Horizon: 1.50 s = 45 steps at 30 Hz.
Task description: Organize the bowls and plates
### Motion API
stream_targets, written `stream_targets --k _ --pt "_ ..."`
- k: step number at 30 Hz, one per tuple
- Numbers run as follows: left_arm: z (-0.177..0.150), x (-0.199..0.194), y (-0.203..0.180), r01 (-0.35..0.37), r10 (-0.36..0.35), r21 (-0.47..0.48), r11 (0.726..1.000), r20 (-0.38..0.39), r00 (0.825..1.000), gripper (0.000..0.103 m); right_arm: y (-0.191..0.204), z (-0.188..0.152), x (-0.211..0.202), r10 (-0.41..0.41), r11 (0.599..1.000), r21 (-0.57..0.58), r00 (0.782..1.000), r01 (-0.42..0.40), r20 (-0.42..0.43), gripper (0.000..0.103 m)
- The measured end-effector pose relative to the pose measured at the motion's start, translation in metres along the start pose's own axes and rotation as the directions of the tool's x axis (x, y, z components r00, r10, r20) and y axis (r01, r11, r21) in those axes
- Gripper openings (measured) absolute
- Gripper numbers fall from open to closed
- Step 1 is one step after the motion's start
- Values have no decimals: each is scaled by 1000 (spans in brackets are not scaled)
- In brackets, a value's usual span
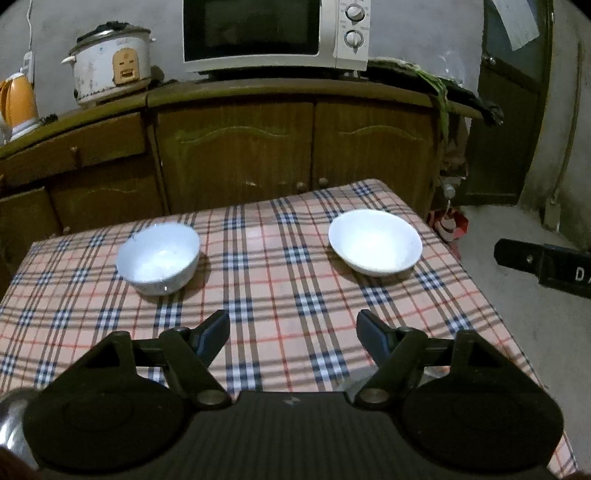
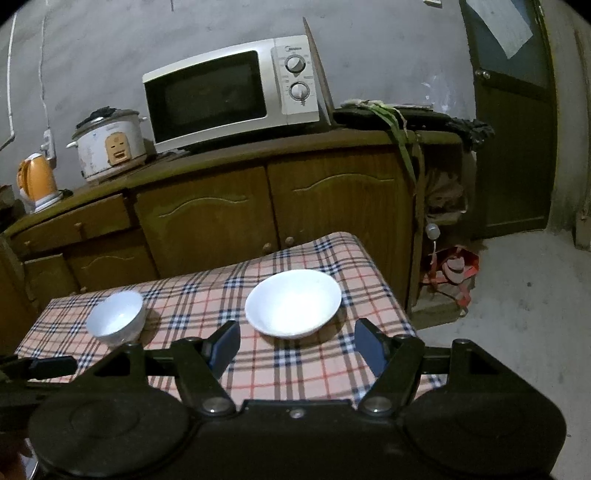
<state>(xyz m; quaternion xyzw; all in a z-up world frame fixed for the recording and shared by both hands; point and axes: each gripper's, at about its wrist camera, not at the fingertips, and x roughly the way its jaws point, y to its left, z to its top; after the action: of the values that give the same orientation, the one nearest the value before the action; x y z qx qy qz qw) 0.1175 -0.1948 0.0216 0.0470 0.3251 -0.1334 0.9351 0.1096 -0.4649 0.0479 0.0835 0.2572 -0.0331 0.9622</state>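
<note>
Two white bowls stand apart on a plaid tablecloth (image 1: 280,295). The deep bowl (image 1: 159,258) is on the left and the wide shallow bowl (image 1: 375,242) on the right. My left gripper (image 1: 293,328) hovers open over the cloth, short of both bowls, nothing between its fingers. In the right wrist view the shallow bowl (image 2: 293,302) lies just ahead of my right gripper (image 2: 295,345), which is open and empty. The deep bowl (image 2: 116,323) sits to its left. Part of the left gripper (image 2: 40,367) shows at the left edge there.
A wooden cabinet (image 1: 236,147) stands right behind the table, carrying a microwave (image 1: 273,33), a rice cooker (image 1: 110,64) and an orange kettle (image 1: 18,103). The table's right edge drops to a concrete floor (image 2: 517,295). A red bag (image 2: 454,269) lies by the cabinet, near a dark door (image 2: 513,129).
</note>
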Motion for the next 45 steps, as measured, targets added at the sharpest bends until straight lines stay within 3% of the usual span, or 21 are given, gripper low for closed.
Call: stream_targets --k 9,15,20,23,29,37,41,45 --pt "17 32 3 12 -12 1 1000 -18 1000 77 -11 9 35 25 999 33 1000 -24 -7 85" --pt "30 56 0 28 -28 18 999 -30 999 77 -17 15 68 -17 1000 18 999 18 -40 86" --pt "39 79 -9 40 -39 31 999 -40 998 77 -27 18 82 -16 999 44 1000 16 5 87" --pt "44 92 -14 32 -30 60 998 -37 999 77 -32 20 91 -28 1000 13 999 28 18 94" --pt "53 119 -17 38 -35 61 997 -60 998 77 -43 20 118 -24 1000 -2 999 24 -23 94" --pt "61 157 -24 35 -31 56 998 -62 998 82 -61 14 154 -15 998 60 999 18 -39 94" --pt "63 178 -33 33 -27 75 997 -72 997 82 -73 10 170 -7 993 114 998 13 -58 93" --pt "64 197 -40 16 -9 103 995 -69 998 83 -72 5 185 -29 995 94 997 37 -78 93"
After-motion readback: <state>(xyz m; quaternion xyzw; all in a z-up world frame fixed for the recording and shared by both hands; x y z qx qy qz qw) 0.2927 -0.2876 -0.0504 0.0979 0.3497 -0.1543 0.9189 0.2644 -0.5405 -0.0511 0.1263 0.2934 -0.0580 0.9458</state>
